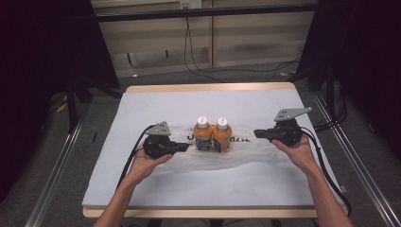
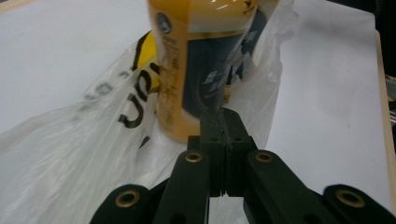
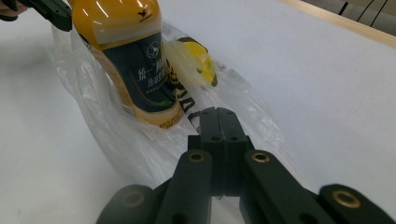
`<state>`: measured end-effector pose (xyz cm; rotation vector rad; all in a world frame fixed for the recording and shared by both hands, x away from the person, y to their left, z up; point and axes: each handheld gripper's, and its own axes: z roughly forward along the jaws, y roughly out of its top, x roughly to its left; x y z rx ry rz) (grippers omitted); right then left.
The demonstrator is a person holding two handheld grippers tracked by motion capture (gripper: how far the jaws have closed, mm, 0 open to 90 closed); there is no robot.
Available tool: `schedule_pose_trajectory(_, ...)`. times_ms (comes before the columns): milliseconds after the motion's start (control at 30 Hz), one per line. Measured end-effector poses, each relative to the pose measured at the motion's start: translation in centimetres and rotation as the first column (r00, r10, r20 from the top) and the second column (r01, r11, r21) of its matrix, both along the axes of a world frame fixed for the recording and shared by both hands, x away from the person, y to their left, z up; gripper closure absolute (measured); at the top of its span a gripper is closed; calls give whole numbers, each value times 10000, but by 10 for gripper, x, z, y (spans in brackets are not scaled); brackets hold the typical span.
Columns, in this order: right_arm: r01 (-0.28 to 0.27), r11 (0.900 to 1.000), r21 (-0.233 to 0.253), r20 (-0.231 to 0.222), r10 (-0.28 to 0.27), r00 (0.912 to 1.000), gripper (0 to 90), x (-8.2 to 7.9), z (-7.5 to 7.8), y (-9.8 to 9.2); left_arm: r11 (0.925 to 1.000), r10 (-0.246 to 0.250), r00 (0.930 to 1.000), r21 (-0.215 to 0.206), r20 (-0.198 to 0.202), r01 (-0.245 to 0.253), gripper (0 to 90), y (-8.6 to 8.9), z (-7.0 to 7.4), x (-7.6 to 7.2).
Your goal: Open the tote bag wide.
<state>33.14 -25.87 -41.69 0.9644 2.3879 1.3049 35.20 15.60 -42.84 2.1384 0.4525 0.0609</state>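
Two orange bottles (image 1: pixel 212 134) stand upright side by side in the middle of the desk (image 1: pixel 142 90), white caps up, long axes vertical, on a clear plastic bag (image 1: pixel 208 153) that lies crumpled and spread flat over the white cover. From above, the bag is hard to pick out against that cover; only its wrinkles and some black lettering give it away, and the lettering is too broken to read.

Left tongs (image 1: pixel 187 147) come in low from the left, tips just beside the left bottle. In the left gripper view the jaws are pressed together and a fold of the thin film rises right at the tips (image 2: pixel 223 122); whether the film is pinched between them, I cannot tell. The bottle there is cut off at the top, its dark label blurred behind the film.

Right tongs (image 1: pixel 256 134) sit well to the right of the bottles, over the bag's far end. In the right gripper view the jaws are closed too (image 3: pixel 218 120), glossy film bunched around the tips, a yellow print patch beyond; a grip on it cannot be confirmed.
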Motion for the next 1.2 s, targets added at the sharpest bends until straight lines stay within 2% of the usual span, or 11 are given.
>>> schedule_pose_trajectory(100, -52, 10000, -20, -39, 52, 10000, 900, 1, 0, 6, 9999, -83, 10000, -88, -46, 83, 895, -8, -1, -2)
schedule_pose_trajectory(133, -55, 10000, -76, -39, 54, 10000, 900, 2, -1, 9, 9996, -172, 9998, -243, -94, 170, 895, -13, -2, -1)
schedule_pose_trajectory(333, -274, 9996, -89, -132, 273, 9995, 900, 10, -3, 27, 9989, -431, 9990, -175, -76, 430, 894, -29, -5, -3)
schedule_pose_trajectory(533, -577, 9979, -295, -225, 570, 9981, 900, 15, -5, 44, 9985, -349, 9994, -418, -40, 347, 895, -38, -5, -5)
schedule_pose_trajectory(600, -621, 9976, -313, -247, 613, 9978, 900, 17, -7, 49, 9981, -527, 9986, -307, -13, 526, 896, -43, -7, -6)
schedule_pose_trajectory(667, -614, 9972, -428, -313, 601, 9977, 900, 21, -9, 53, 9980, -536, 9986, -326, 16, 536, 897, -48, -8, -7)
schedule_pose_trajectory(867, -700, 9964, -479, -563, 673, 9961, 900, 32, -15, 64, 9986, -520, 9986, -42, 98, 520, 897, -59, -14, -6)
schedule_pose_trajectory(967, -729, 9956, -593, -703, 687, 9952, 900, 37, -22, 67, 9989, -427, 9991, -174, -32, 426, 895, -62, -18, -3)
schedule_pose_trajectory(1067, -849, 9926, -864, -892, 772, 9930, 900, 39, -28, 71, 9984, -471, 9989, 315, 45, 470, 887, -66, -23, -3)
schedule_pose_trajectory(1200, -861, 9916, -969, -1086, 755, 9912, 900, 42, -34, 73, 9962, -558, 9984, 664, 13, 556, 891, -70, -34, -3)
